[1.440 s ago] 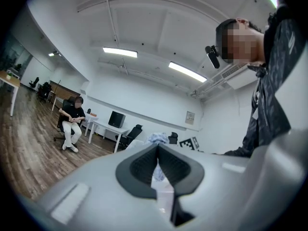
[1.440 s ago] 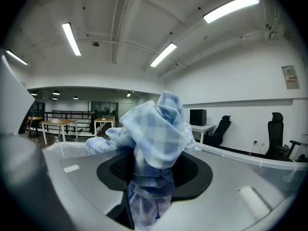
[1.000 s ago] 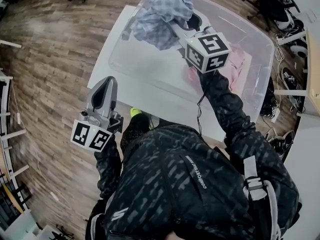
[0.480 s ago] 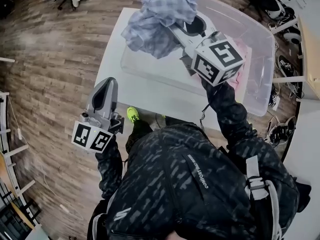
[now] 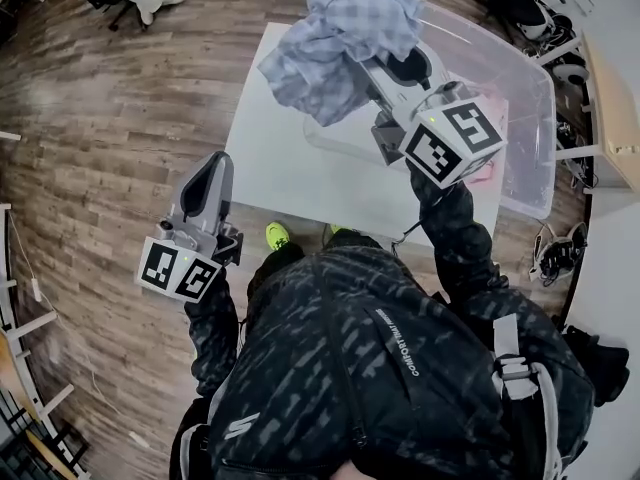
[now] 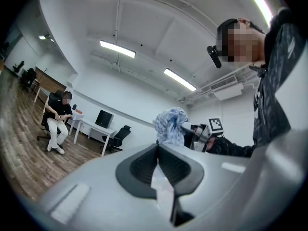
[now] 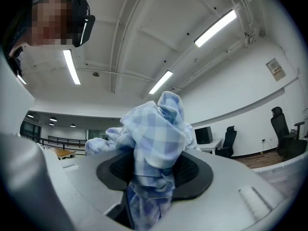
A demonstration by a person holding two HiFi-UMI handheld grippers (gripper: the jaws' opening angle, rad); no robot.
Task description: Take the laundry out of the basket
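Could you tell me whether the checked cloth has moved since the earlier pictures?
Yes; the checked cloth shifted left past the clear bin's rim, partly over the table.

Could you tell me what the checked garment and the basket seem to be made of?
The checked garment: soft woven fabric, likely cotton, matte; it crumples and drapes from the right gripper. The basket: clear, glossy plastic; the table shows through its walls.

Table: white table, at 12 o'clock in the head view.
Floor: wood floor, from 7 to 11 o'clock.
Person: seated person in white trousers, at 9 o'clock in the left gripper view.
Monitor: dark monitor on a desk, at 3 o'clock of that person.
Lights: ceiling strip lights, at 12 o'clock.
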